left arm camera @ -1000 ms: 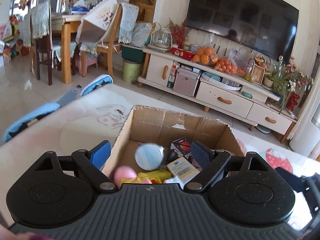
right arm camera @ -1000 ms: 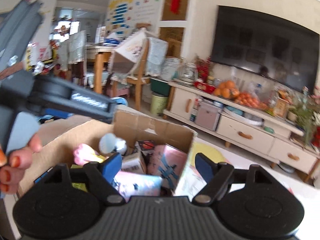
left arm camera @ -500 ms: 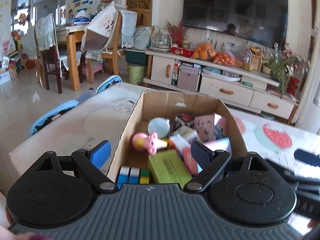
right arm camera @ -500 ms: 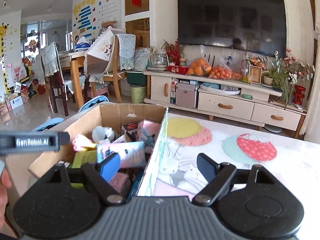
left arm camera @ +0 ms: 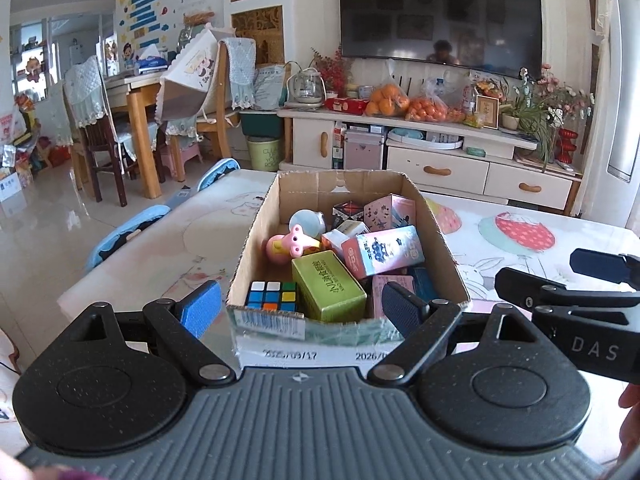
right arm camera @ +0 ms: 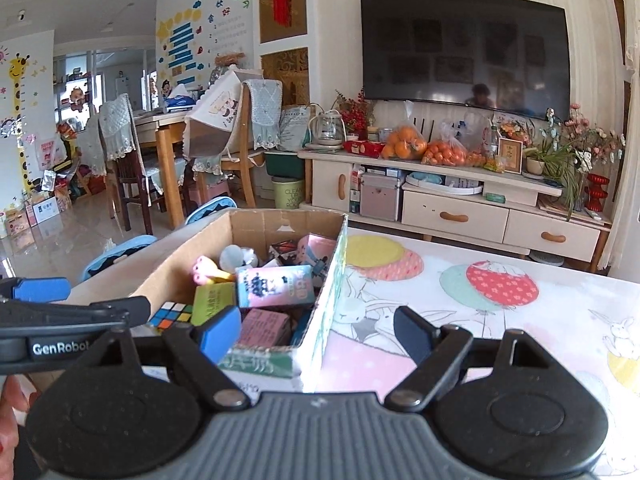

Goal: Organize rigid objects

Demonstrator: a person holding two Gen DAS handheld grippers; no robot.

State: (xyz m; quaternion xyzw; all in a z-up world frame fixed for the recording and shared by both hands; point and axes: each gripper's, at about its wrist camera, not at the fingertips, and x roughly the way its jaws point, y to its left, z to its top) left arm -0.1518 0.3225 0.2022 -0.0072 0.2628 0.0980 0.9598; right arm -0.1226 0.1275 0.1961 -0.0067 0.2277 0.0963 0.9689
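Pulling back, box [left arm camera: 436, 236] fully visible.

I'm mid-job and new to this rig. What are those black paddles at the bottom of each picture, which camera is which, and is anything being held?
There is no robot arm: a person holds a two-finger gripper in each hand, with a fisheye camera looking along its fingers. The paddles are the gripper's own body. One view shows the left gripper, the other the right gripper. Both stand open and hold nothing. On the table sits a cardboard box holding a puzzle cube, a green box, a pink pig toy and cartons.
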